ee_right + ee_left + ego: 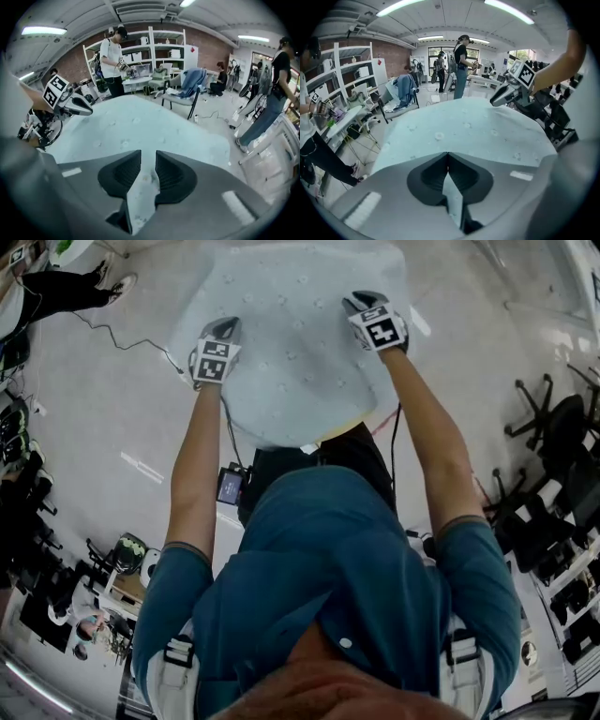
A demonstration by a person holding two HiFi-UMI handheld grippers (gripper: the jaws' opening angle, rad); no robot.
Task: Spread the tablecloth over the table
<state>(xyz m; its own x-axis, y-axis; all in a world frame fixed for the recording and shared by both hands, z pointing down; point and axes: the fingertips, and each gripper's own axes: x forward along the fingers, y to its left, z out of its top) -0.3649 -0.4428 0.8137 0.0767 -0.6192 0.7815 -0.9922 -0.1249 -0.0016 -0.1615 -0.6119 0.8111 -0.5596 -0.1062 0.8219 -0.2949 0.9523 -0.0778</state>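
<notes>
My left gripper (447, 157) sits at the left edge of the table, toward my near corner. Its dark, ribbed fingers (429, 176) are clenched tip to tip, and a thin fold of the tablecloth (291, 343) is pinched between them. The cube (213, 361) on its back carries black-and-white square markers, the only print I can make out; they are a pattern rather than words.

The tablecloth lies draped over the whole table. It is pale blue-white and smooth, dotted with small round motifs that are too faint to read as a design. Its edges hang past the top on all sides, so the table is covered over. My own chest and arms cut off the part of the near edge closest to me.

My right gripper (148, 161) is at the right edge of the table, farther from me than the left one. Its fingers (171, 176) stand apart with a plain gap, and cloth shows in that gap and runs down between them. I cannot see the pads pressing on it. Its marker cube (380, 331) shows the same kind of squares.

Black office chairs (553, 427) stand on the floor further right, cut off by the frame's edge.
</notes>
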